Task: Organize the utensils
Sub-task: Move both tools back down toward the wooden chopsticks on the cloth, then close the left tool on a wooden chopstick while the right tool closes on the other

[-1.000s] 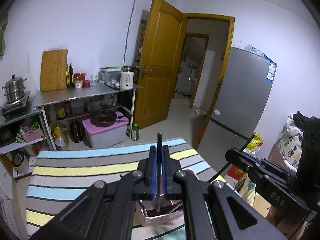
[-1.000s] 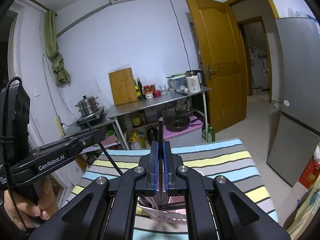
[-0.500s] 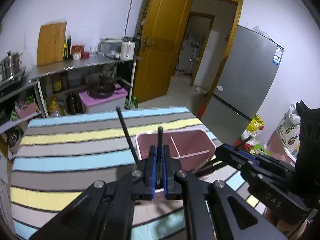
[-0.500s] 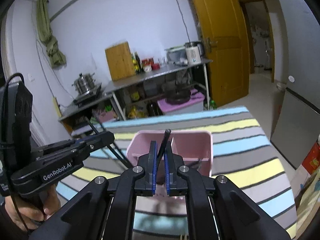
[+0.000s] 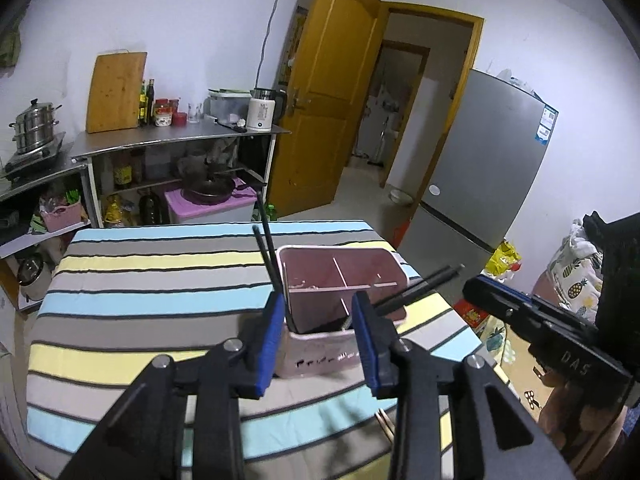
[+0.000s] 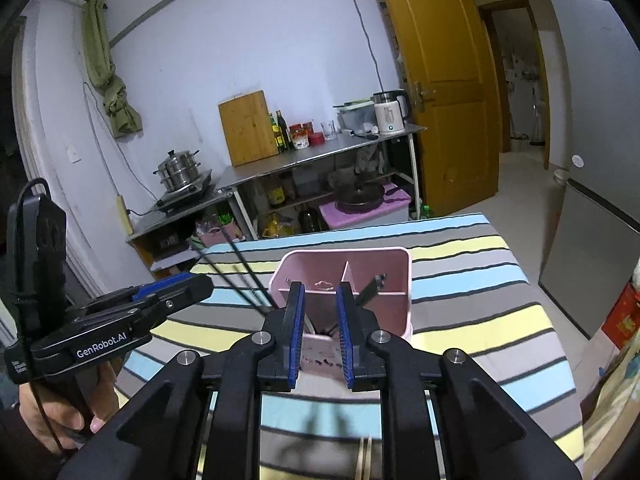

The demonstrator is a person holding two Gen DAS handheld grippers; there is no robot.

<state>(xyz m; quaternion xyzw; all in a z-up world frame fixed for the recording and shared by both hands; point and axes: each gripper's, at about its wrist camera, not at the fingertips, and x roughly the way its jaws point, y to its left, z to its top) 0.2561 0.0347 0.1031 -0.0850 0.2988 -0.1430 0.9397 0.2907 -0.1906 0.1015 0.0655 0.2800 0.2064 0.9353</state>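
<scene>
Left gripper (image 5: 318,336): jaws spread wide, nothing between them, aimed down at near wall of pink utensil holder (image 5: 320,354). Right gripper (image 6: 319,330): jaws parted, empty, over holder's near edge. Black chopsticks (image 5: 267,254) lean out of holder's left compartment; another dark pair (image 5: 420,286) angles out rightward. Holder upright on striped tabletop (image 5: 140,280). Left hand (image 6: 52,420) wrapped round handle, low at frame edge.

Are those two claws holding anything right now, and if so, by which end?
Nothing is held. The left claw and right claw are both open, and black chopsticks lean in the pink holder.
</scene>
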